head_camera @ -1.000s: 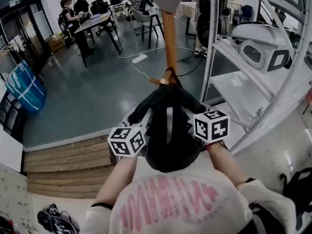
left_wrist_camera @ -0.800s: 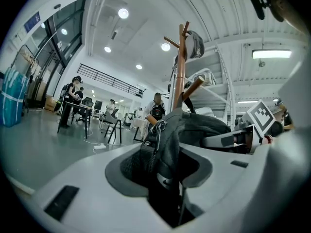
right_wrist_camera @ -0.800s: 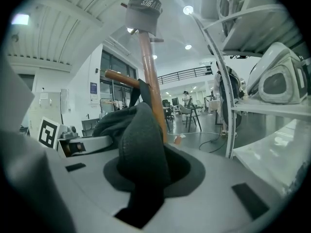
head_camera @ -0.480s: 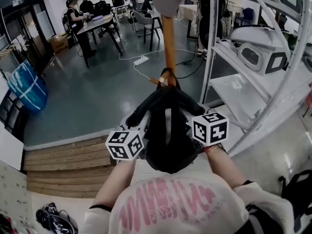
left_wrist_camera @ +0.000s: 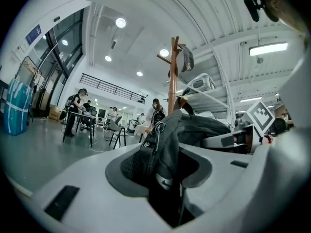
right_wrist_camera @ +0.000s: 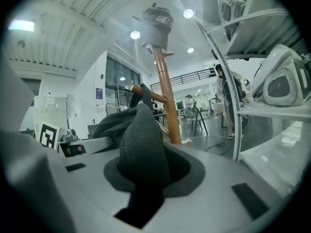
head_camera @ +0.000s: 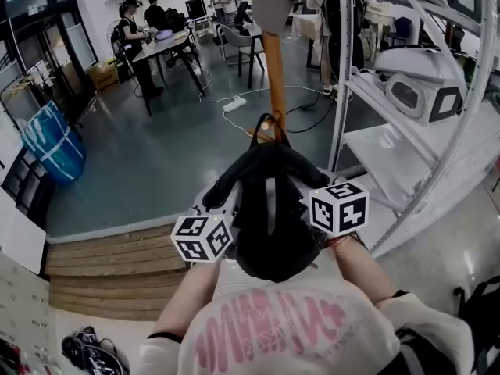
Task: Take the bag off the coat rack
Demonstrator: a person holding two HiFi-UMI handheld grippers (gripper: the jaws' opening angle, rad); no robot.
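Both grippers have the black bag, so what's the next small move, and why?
Probably lift the bag a little higher and draw it toward you. The left gripper and right gripper are both shut on it, but its top loop appears hooked over a peg of the coat rack.

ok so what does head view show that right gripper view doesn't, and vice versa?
Head view only: the forearms, the wooden steps and a blue sack at far left.
Right gripper view only: the right tool up close, jaws closed on a fold of the bag, plus the ceiling lights.
Both: the bag, the rack, the cap on top of it, and the shelf.
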